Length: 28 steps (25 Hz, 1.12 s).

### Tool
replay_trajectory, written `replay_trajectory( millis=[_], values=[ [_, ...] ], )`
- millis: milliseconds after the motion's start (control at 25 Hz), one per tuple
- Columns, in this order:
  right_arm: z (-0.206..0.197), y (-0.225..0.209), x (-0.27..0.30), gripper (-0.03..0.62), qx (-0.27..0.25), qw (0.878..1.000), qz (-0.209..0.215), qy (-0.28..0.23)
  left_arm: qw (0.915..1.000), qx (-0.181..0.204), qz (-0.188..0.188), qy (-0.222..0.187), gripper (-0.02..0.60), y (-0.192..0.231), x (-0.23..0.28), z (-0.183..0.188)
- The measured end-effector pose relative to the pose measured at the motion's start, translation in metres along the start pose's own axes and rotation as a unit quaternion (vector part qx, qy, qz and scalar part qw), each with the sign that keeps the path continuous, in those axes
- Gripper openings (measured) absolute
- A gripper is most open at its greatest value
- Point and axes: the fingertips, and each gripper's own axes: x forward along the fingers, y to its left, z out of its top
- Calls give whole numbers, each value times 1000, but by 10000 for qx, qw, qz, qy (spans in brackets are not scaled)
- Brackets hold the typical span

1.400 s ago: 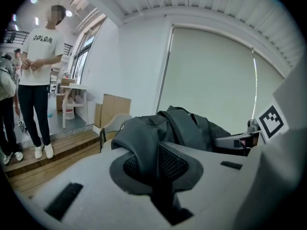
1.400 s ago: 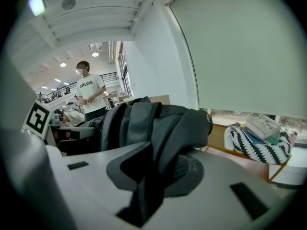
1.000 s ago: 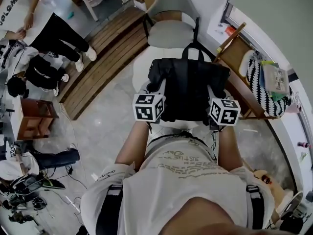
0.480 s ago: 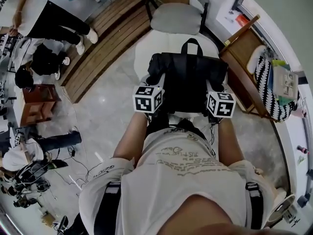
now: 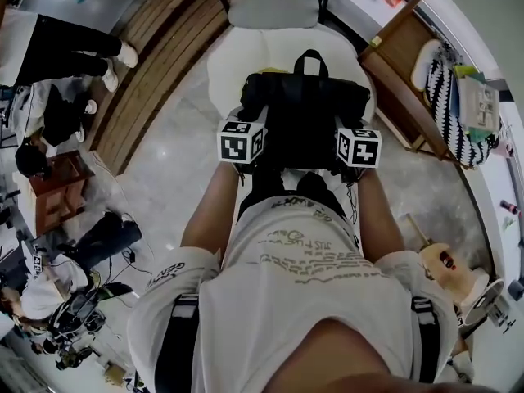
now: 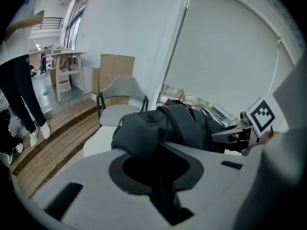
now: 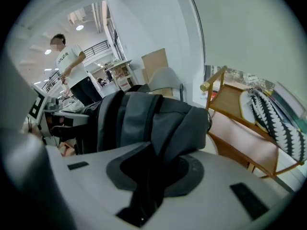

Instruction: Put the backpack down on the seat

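- Two grippers show in the head view. The left gripper (image 5: 244, 129) and the right gripper (image 5: 354, 137) flank the near edge of the black backpack (image 5: 304, 113). The bag lies over the white seat (image 5: 225, 72); whether it rests on it cannot be told. A grey chair (image 5: 270, 6) stands beyond the seat and a wooden rack (image 5: 393, 80) with a striped cushion (image 5: 442, 80) stands to the right. Bystanders (image 5: 57, 47) are on the left.
- Left gripper view: the jaws pinch a fold of the backpack's dark fabric, and the bag's bulk blocks much of the seat. A cardboard box (image 6: 115, 66) leans against the wall behind the grey chair.
- Right gripper view: the jaws clamp another dark fold of the backpack. The bag fills the middle and hides the seat, and the wooden rack stands just to its right.
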Motion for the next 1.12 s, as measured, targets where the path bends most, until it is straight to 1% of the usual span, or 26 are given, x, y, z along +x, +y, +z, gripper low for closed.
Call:
replay_trajectory(
  millis=[120, 320, 480, 720, 840, 1000, 1120],
  values=[
    [-18, -7, 18, 80, 193, 9996, -33, 197, 9997, 4, -92, 232, 57, 6, 19, -19],
    [-52, -22, 48, 84, 878, 9947, -34, 531, 9970, 140, -280, 709, 57, 11, 50, -51],
    [-70, -16, 76, 84, 1147, 9905, -162, 744, 9939, 154, -427, 1001, 60, 37, 77, -69],
    [-109, -10, 109, 91, 1757, 9771, -467, 1104, 9873, 357, -676, 1389, 64, 67, 112, -97],
    [-124, -12, 127, 91, 2039, 9704, -536, 1180, 9846, 343, -725, 1553, 67, 76, 132, -108],
    [-151, -25, 150, 94, 2215, 9652, -544, 1279, 9798, 601, -709, 1772, 74, 81, 164, -132],
    [-173, -37, 168, 98, 2435, 9591, -565, 1330, 9727, 817, -875, 1989, 74, 80, 184, -149]
  ],
)
